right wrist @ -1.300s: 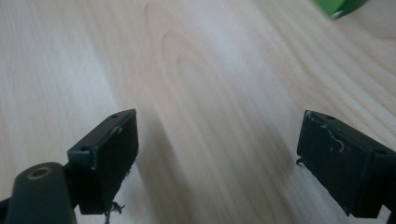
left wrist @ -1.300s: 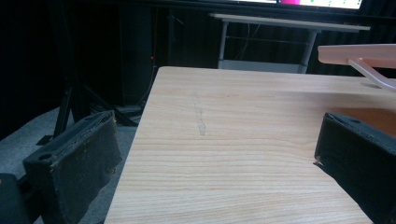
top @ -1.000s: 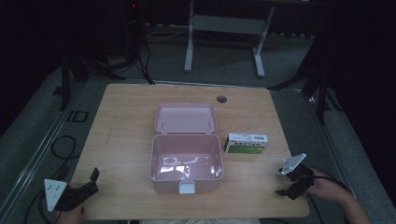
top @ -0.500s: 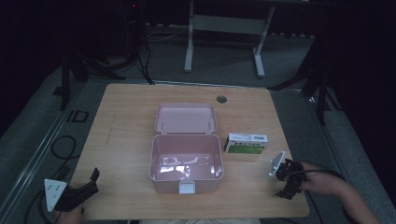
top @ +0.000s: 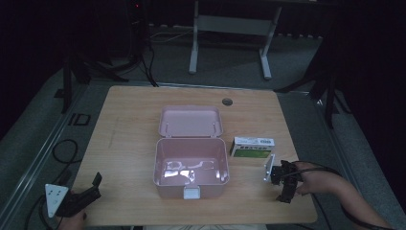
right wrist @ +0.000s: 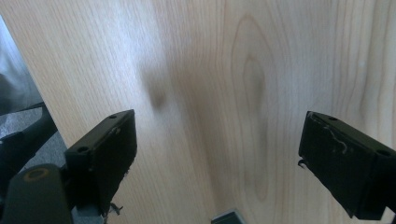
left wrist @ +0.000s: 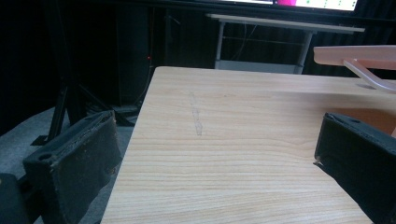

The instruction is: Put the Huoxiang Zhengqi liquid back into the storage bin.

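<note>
1. One table (top: 129, 143), one pink box (top: 190, 168), one small carton (top: 252, 147), and two grippers, one in each of the person's hands.
2. The table top is pale wood with clear grain, rounded at the corners, and has one small dark round fitting (top: 227, 101) near its far edge.
3. The pink box is smooth, glossy plastic, rectangular with rounded corners. Its hinged lid (top: 190, 121) lies open and flat behind it, and a white latch (top: 192, 193) sits on its near wall.
4. The carton is a flat, oblong pack in green and white, lying just right of the box.
5. The right gripper (top: 282, 178) is just near and right of the carton, close to the table's right edge. In the right gripper view its black jaws stand wide apart over bare wood.
6. The left gripper (top: 79, 199) sits at the near left corner, well apart from the box, with its jaws spread and nothing between them.
</note>
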Tool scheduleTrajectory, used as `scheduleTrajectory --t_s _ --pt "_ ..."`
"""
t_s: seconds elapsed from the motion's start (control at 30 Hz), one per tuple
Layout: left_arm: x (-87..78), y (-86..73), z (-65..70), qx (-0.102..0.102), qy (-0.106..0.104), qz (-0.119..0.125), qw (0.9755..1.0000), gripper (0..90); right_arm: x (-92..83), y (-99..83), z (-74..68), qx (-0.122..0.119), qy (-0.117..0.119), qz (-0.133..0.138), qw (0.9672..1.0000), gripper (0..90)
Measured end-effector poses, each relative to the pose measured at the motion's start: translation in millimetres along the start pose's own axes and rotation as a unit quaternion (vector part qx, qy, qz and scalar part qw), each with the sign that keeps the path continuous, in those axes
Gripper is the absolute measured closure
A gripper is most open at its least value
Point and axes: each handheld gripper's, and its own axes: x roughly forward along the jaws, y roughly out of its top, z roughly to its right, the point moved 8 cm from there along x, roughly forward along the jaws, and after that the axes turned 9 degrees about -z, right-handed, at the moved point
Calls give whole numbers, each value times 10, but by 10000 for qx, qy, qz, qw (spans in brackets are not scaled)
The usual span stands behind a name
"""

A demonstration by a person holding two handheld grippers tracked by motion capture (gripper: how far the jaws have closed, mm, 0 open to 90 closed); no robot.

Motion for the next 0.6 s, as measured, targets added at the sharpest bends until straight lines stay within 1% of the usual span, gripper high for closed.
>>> scheduleTrajectory --t_s 0.03,0.1,0.2,0.3,0.37,0.4,0.53,0.6 --pt "0 0 0 0 -1 -1 10000 2 -8 17 2 -47 -4 -16 10000 112" --pt "0 0 -1 -3 -2 -2 10000 2 -31 63 -2 -119 68 -71 9999 130" --pt "0 -1 0 -1 -8 -9 10000 2 -79 164 -3 -215 95 -68 9997 127" --pt "0 -2 2 -23 -33 -19 10000 2 -118 276 -15 -329 142 -29 9994 128" --pt "-1 -2 3 -14 -37 -11 10000 2 -132 343 -15 -461 117 18 9989 129" --pt "-1 -1 4 -18 -39 -7 10000 2 -142 385 -22 -516 159 43 9985 130" --pt "-1 -1 4 -17 -45 -10 10000 2 -185 495 -4 -579 101 49 9983 133" --pt "-2 -2 5 -12 -49 -10 10000 2 -206 535 -1 -630 113 26 9979 133"
